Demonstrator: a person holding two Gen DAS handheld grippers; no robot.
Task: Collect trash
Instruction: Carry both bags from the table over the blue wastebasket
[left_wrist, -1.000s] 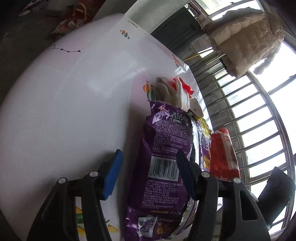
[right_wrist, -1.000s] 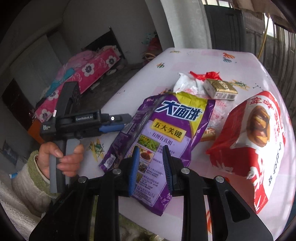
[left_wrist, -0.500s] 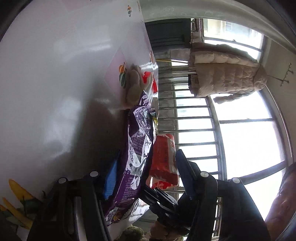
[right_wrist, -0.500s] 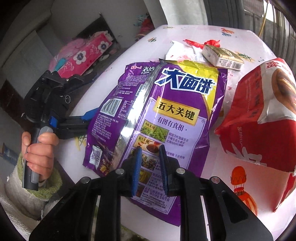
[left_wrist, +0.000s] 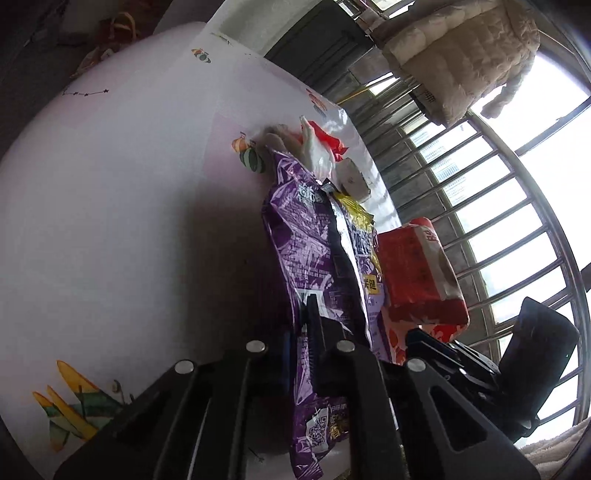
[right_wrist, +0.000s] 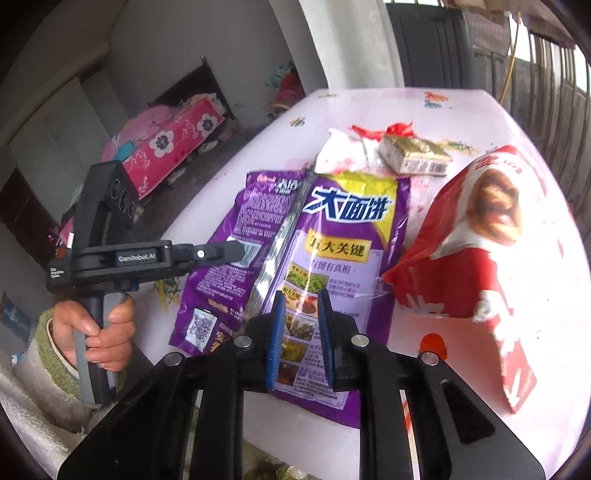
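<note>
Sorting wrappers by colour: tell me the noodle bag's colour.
Purple with yellow panels, clearest in the right wrist view: noodle bag.

- left gripper (right_wrist: 236, 254): black frame, silver screw heads, white "GenRobot.AI" lettering on side, grey trigger grip
- right gripper (right_wrist: 301, 336): black fingers, blue pads, silver screws
- left hand (right_wrist: 99, 328): green knit cuff, fluffy white sleeve

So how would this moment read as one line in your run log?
left gripper: jaws shut on purple snack bag | right gripper: jaws parted over bag | red bag: on table
</note>
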